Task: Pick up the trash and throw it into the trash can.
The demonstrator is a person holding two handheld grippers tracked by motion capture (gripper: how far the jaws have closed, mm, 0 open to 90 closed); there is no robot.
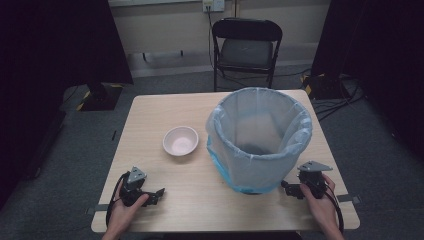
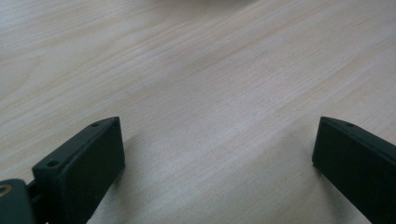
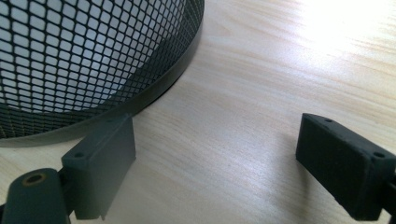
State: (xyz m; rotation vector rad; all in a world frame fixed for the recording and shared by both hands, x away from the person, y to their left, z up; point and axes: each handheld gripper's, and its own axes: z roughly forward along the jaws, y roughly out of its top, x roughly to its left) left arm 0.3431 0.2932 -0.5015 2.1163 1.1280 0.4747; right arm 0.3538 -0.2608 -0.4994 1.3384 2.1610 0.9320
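A black mesh bin (image 1: pixel 260 145) lined with a pale blue bag stands on the right half of the wooden table (image 1: pixel 150 115). To its left sits an empty pink bowl (image 1: pixel 180 140). My left gripper (image 1: pixel 159 194) rests near the table's front left, held by a hand, open over bare wood (image 2: pixel 210 93). Near the front right, my right gripper (image 1: pixel 286 188) is open too, low beside the bin's base. In the right gripper view the bin's mesh wall (image 3: pixel 84 51) and black rim curve just past one jaw, with nothing between the jaws.
A black folding chair (image 1: pixel 246 50) stands behind the table's far edge. Cables and a power strip (image 1: pixel 325 85) lie on the grey floor at the right. Dark curtains hang on both sides.
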